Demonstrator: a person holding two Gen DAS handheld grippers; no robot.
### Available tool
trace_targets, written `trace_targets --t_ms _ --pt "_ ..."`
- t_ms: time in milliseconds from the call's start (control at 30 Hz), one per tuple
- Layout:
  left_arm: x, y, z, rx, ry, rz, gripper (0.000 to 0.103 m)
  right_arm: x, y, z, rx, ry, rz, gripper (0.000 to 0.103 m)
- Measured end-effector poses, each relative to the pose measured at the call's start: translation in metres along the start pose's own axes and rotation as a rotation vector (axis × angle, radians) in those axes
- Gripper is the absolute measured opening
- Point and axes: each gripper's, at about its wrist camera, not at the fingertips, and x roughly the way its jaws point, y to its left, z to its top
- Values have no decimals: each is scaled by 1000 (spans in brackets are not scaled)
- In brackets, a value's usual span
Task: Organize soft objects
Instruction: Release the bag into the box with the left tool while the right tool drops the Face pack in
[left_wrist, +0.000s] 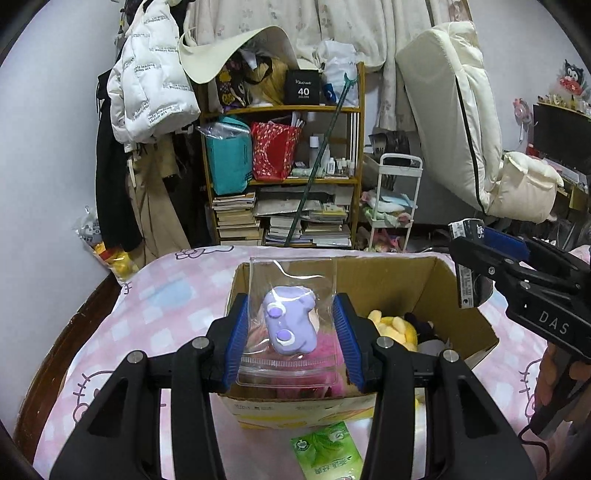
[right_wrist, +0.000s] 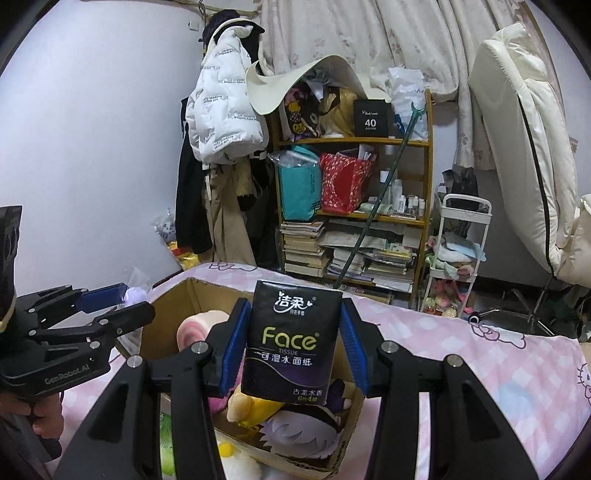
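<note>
My left gripper (left_wrist: 291, 328) is shut on a clear zip bag holding a purple soft toy (left_wrist: 290, 319), above the open cardboard box (left_wrist: 461, 295) on the bed. My right gripper (right_wrist: 293, 341) is shut on a black Face tissue pack (right_wrist: 290, 341), also over the box (right_wrist: 170, 299). Inside the box lie a yellow plush (left_wrist: 395, 326), a pink fluffy item (left_wrist: 328, 350), a pink roll (right_wrist: 194, 326) and a purple-and-white plush (right_wrist: 303, 428). The right gripper with the tissue pack (left_wrist: 467, 266) shows at the right of the left wrist view. The left gripper (right_wrist: 110, 306) shows at the left of the right wrist view.
The box sits on a pink Hello Kitty bedsheet (left_wrist: 155, 302). A green tissue pack (left_wrist: 327, 448) lies in front of the box. Behind the bed stand a crowded bookshelf (left_wrist: 284, 177), hanging coats (left_wrist: 147, 92), a white trolley (left_wrist: 395, 203) and a leaning mattress (left_wrist: 454, 110).
</note>
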Motion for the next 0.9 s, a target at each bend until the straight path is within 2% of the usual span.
trace_targets --t_ms 733,900 --pt "12 4 -8 -19 67 6 47 18 1 -15 11 97 8 51" --pt "6 3 -3 -33 56 13 55 21 1 -19 3 140 11 51"
